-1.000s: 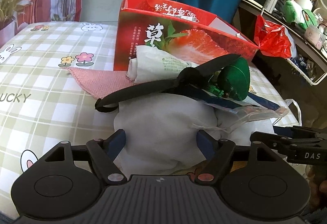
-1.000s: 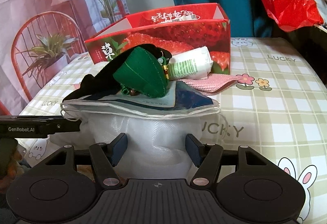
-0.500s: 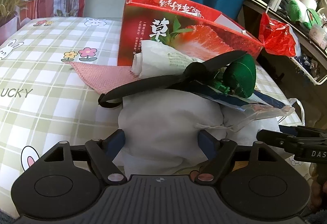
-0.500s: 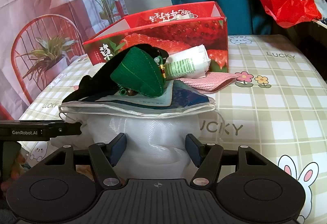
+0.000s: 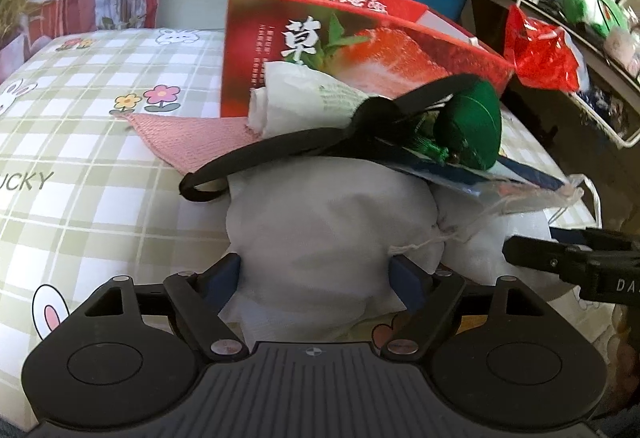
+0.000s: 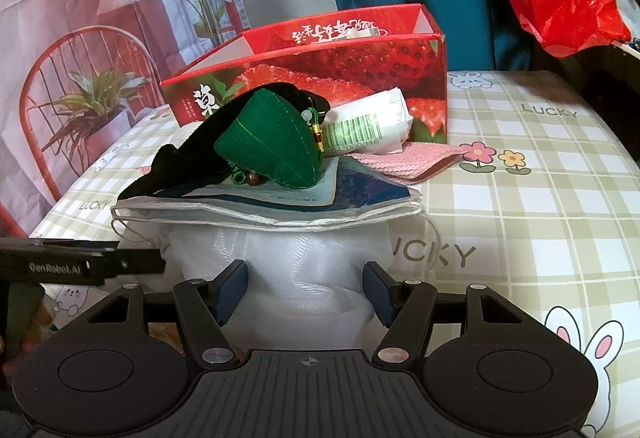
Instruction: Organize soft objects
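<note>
A white mesh bag point(image 5: 328, 222) point(image 6: 304, 262) lies on the checked cloth with a pile on top: a flat plastic packet point(image 6: 280, 202), a green pouch point(image 5: 472, 126) point(image 6: 272, 142) and a black strap point(image 5: 280, 150). My left gripper point(image 5: 316, 274) is shut on one side of the white bag. My right gripper point(image 6: 306, 286) is shut on the other side. Behind the pile lie a white tissue pack point(image 5: 304, 98) point(image 6: 372, 126) and a pink cloth point(image 5: 188, 134) point(image 6: 412, 158). An open red strawberry box point(image 5: 352, 38) point(image 6: 340, 66) stands behind them.
The checked cloth with rabbits and flowers point(image 5: 100, 158) point(image 6: 540, 198) spreads around the pile. A red plastic bag point(image 5: 540, 54) point(image 6: 560, 6) hangs at the right by a cluttered shelf. A blue curtain hangs behind the box.
Both views have drawn closer to the red box and the pile sits a little higher against it. Both grippers keep their hold on the white bag.
</note>
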{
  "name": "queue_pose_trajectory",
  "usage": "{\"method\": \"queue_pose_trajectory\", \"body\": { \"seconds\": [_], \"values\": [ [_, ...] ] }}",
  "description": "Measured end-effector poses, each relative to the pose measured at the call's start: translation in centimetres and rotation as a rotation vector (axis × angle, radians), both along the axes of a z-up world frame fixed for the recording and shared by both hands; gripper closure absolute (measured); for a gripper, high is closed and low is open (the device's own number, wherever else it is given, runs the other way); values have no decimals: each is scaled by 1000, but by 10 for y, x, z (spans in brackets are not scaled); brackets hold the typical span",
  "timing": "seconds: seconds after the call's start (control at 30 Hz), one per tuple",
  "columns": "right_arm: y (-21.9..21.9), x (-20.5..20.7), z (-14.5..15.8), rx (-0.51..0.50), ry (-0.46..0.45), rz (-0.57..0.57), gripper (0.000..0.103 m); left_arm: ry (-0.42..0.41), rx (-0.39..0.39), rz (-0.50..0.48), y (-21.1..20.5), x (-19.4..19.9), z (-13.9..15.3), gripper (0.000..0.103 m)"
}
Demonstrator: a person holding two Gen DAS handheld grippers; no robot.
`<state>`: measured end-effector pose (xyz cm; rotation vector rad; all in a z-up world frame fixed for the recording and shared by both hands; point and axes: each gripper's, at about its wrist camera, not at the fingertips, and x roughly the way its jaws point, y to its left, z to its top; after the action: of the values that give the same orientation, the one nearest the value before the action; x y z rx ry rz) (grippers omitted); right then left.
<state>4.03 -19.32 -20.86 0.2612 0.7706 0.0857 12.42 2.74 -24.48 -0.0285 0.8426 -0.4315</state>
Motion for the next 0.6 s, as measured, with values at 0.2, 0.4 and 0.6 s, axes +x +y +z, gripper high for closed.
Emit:
{"method": "queue_pose_trajectory", "body": {
  "seconds": [0.2, 0.4, 0.6],
  "values": [
    [-1, 2, -2, 18, -3, 7, 48, -18, -18, -14, 2, -3, 1, 52],
    [3, 2, -2, 34, -13, 37, 62, -71, 4, -42, -4, -10, 6, 67],
    [4, 1, 0, 44, -31, 57, 80, -103, -15, -42, -1, -13, 12, 77]
  ]
}}
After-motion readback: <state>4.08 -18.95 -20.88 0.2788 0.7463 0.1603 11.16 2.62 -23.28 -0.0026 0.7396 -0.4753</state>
